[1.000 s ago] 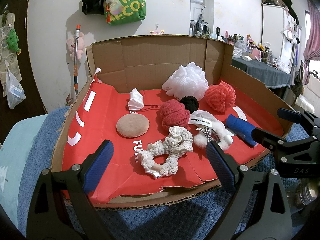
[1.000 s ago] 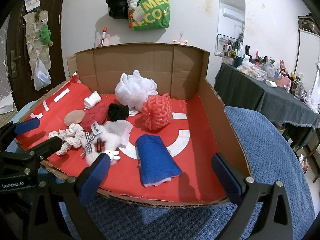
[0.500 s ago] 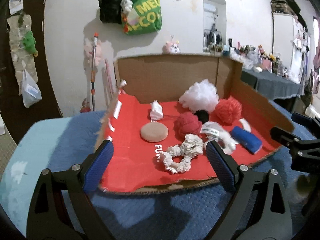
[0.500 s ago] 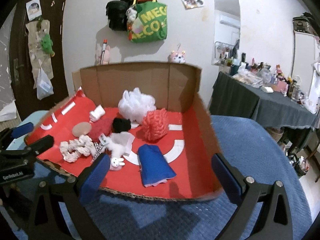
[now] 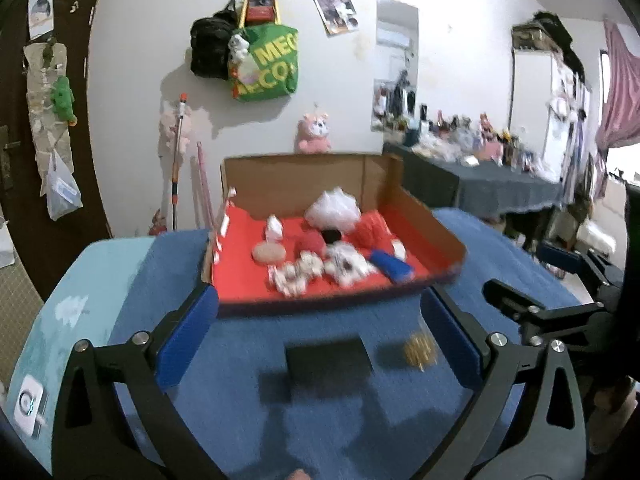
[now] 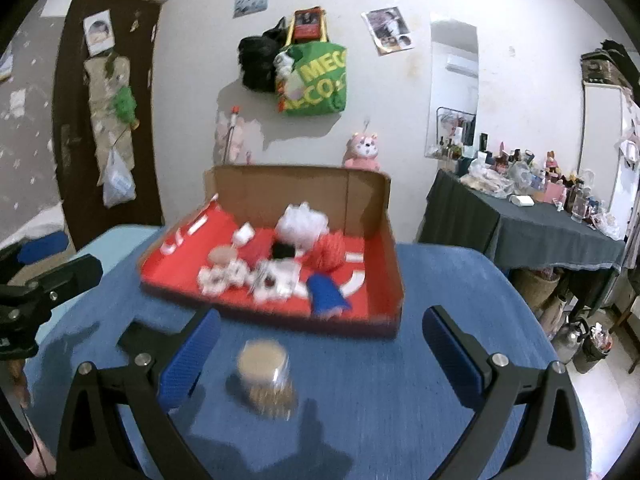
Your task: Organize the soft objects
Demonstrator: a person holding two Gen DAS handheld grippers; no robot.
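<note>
A cardboard box with a red floor (image 5: 240,280) (image 6: 376,280) stands on the blue table and holds several soft things: a white mesh pouf (image 5: 334,210) (image 6: 302,222), a red pouf (image 6: 330,250), a blue cloth (image 5: 390,266) (image 6: 326,294), a tan round pad (image 5: 268,252), a white knitted rope (image 5: 294,274) and a white plush (image 5: 346,266). My left gripper (image 5: 318,334) is open and empty, well back from the box. My right gripper (image 6: 320,350) is open and empty, also back from it. Both views are blurred.
A black flat box (image 5: 328,358) and a small gold thing (image 5: 418,352) lie on the blue cloth before the left gripper. A clear jar (image 6: 266,376) stands before the right gripper. A cluttered dark table (image 6: 552,228) is at the right.
Both grippers have pulled back and up from the box, which now looks much smaller and farther. The black box and the jar have come into view. The soft things have not moved.
</note>
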